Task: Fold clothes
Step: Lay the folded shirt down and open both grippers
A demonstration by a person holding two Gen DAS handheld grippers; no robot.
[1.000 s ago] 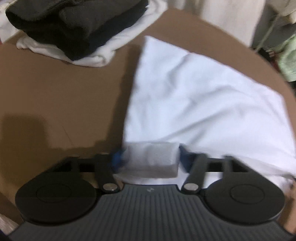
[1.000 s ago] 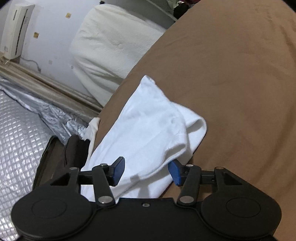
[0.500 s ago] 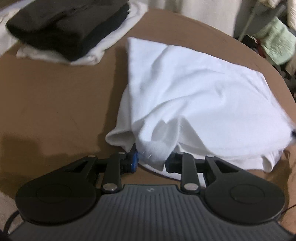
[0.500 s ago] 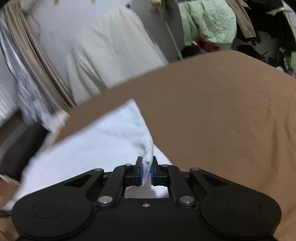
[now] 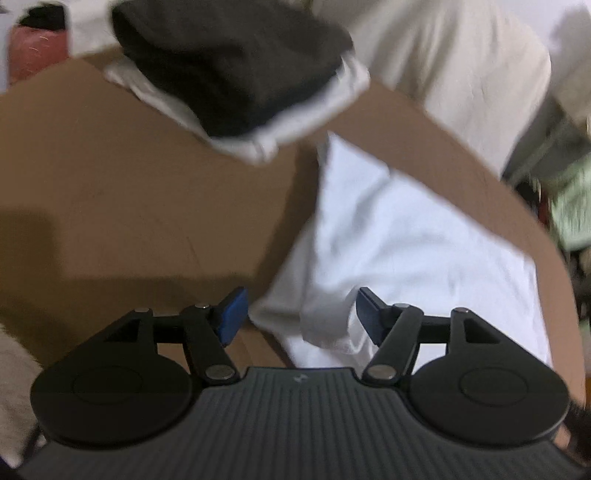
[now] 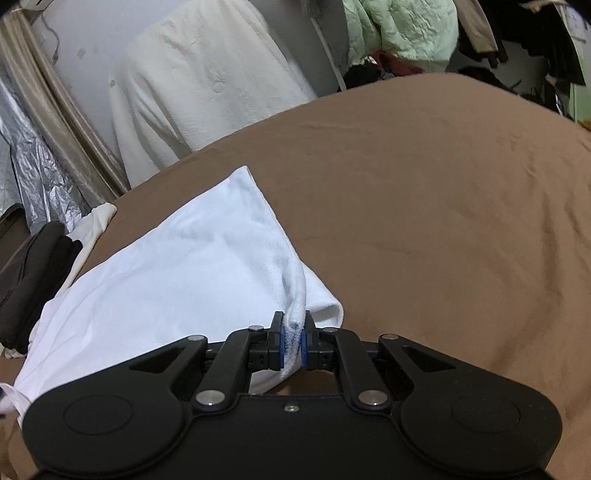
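The right tongs are pinched tight on a rolled edge of the white garment, the cloth squeezed between the two blue pads. The left tongs stand wide apart, gripping nothing; a bunched corner of the white garment lies in the gap between their blue pads, though blur hides whether the cloth touches either one.

The white garment lies on the brown bedsheet, partly folded, with one pointed corner reaching away from the right tongs and a second layer showing under the gripped edge. In the left wrist view the brown bedsheet spreads to the left of the garment.

Beyond the garment's far corner, in the left wrist view, sits a stack of folded clothes, dark pieces on top of a white one; the view there is smeared. In the right wrist view the same stack of folded clothes lies just left of the garment. Past the bed's far edge from the garment hangs a cream blanket, with a pale green quilted item to its right.
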